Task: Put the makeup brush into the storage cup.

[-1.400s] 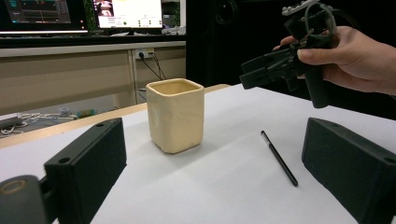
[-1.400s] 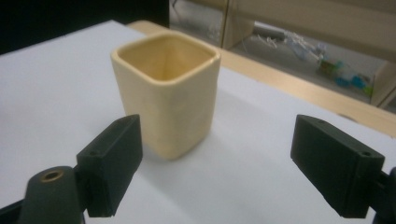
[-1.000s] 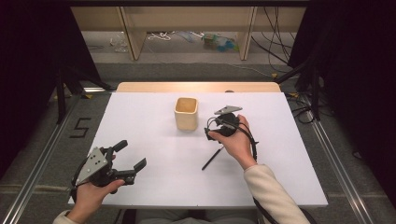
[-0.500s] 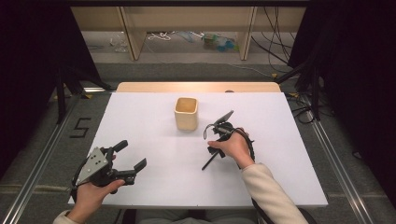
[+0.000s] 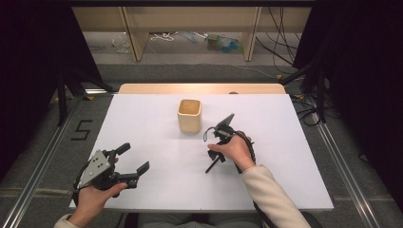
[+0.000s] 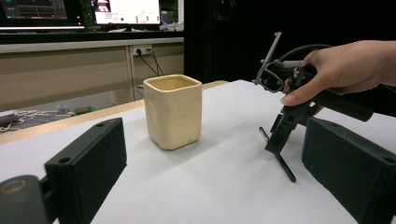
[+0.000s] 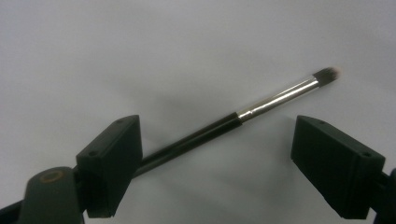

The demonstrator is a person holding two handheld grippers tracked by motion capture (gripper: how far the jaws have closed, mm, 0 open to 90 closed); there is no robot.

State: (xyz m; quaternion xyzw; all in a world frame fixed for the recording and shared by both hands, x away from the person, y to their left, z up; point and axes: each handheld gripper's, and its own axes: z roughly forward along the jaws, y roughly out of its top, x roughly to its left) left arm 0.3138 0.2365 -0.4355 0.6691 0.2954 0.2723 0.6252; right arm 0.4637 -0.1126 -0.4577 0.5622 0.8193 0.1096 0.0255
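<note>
I take the cream square cup as my landmark; it stands upright on the white table, toward the far middle, empty as far as I can see into it. The tabletop is a plain matte white sheet with a strip of pale wood showing along its far edge behind the cup. Beyond that, a low wooden shelf frame with loose cables and small clutter on the floor; black curtains close in both sides, and a "5" is marked on the grey floor left of the table.

My right gripper hangs near the cup, on its right and closer to me, tipped down over the makeup brush. Its jaws are spread wide on either side of the brush, and I see no grip on it. The brush lies flat on the table, black handle, silver ferrule, dark bristles with a pale tip.

My left gripper sits well to the left of the cup near the table's front edge, jaws wide apart, holding nothing.
</note>
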